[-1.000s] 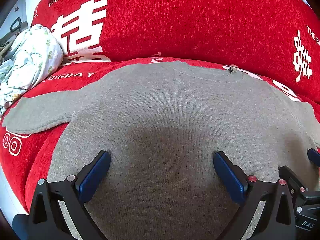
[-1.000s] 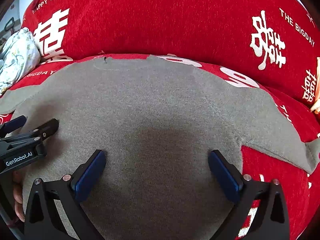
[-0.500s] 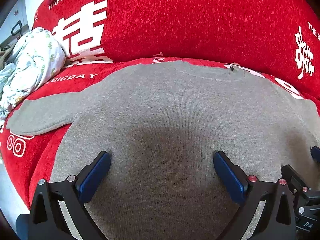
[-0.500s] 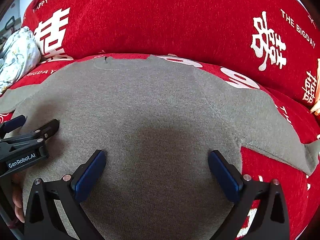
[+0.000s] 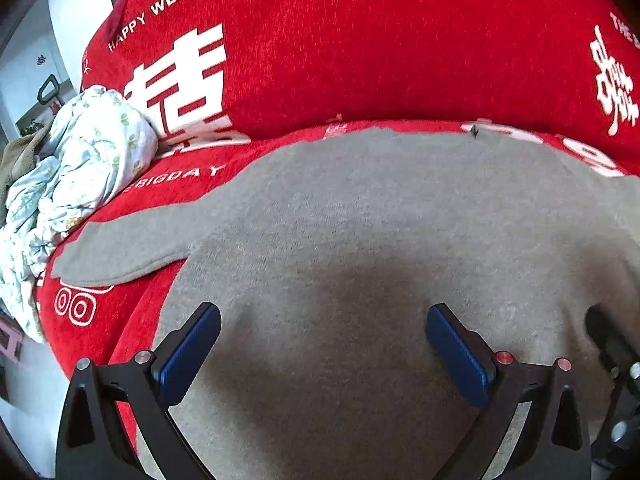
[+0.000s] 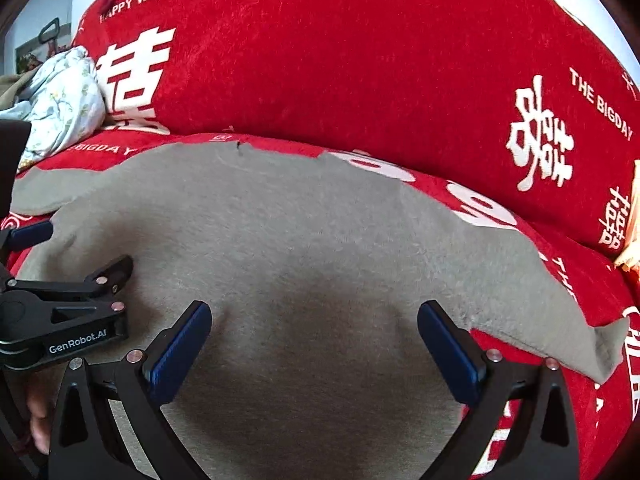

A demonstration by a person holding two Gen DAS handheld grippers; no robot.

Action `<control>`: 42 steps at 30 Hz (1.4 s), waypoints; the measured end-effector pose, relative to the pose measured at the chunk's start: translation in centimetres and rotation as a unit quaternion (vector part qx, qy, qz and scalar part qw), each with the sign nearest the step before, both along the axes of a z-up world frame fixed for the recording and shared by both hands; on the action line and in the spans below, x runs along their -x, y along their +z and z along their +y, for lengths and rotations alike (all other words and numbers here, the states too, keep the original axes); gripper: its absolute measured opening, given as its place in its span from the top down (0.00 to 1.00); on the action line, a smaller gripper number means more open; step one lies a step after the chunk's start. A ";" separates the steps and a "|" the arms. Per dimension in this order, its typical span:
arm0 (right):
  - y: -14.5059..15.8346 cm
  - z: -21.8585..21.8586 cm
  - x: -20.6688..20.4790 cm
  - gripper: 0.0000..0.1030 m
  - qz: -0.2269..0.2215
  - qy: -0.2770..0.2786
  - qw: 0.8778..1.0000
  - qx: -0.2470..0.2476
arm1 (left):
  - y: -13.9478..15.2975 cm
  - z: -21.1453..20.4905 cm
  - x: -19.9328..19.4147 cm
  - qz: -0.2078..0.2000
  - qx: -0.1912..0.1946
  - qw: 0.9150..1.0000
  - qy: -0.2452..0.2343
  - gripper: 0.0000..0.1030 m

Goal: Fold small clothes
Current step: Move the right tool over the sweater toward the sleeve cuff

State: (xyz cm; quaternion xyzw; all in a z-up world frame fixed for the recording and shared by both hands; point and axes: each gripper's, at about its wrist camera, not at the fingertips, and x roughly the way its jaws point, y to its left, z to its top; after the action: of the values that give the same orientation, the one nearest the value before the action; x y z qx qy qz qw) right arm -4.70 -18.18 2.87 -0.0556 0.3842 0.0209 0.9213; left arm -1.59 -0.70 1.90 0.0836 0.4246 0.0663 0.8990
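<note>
We see our two spread grippers side by side over the sweater (image 5: 360, 240). A crumpled floral cloth (image 5: 76, 176) crowds the left sleeve end; the sofa backrest (image 6: 340, 60) walls off the far side.

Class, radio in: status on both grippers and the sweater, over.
Left gripper open, right gripper open, both above the grey sweater. Sweater flat, unfolded, sleeves out. Floral bundle off left, clear.

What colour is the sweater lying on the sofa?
The sweater is plain grey, no pattern, spread flat on the red sofa cover. Left wrist view shows it best.
</note>
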 end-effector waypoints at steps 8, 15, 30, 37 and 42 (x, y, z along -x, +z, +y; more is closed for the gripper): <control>0.3 -1.7 -0.2 0.00 -0.008 -0.025 1.000 -0.013 | 0.7 -0.7 0.1 0.001 -0.023 1.000 0.010 0.00; 0.5 -3.0 -0.1 0.00 -0.013 -0.041 0.999 -0.016 | 1.0 -2.3 0.1 0.029 -0.013 0.999 -0.002 0.00; 0.6 -6.0 -0.3 0.00 -0.009 -0.073 0.997 -0.025 | 1.3 -5.7 -0.2 0.041 -0.036 0.998 -0.020 0.00; 0.9 -8.1 -0.6 0.00 -0.009 -0.097 0.995 -0.030 | 1.2 -7.8 -0.4 0.046 -0.037 0.998 -0.032 0.00; 0.9 -8.9 -0.9 0.00 -0.005 -0.104 0.994 -0.032 | 1.3 -9.4 -0.4 0.044 -0.044 0.997 -0.045 0.00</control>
State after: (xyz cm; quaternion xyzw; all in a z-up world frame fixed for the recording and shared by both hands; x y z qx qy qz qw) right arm -3.80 -27.08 3.81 0.0142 0.3828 -0.0635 0.9215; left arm -1.18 -10.10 3.18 0.1450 0.4567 0.0404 0.8768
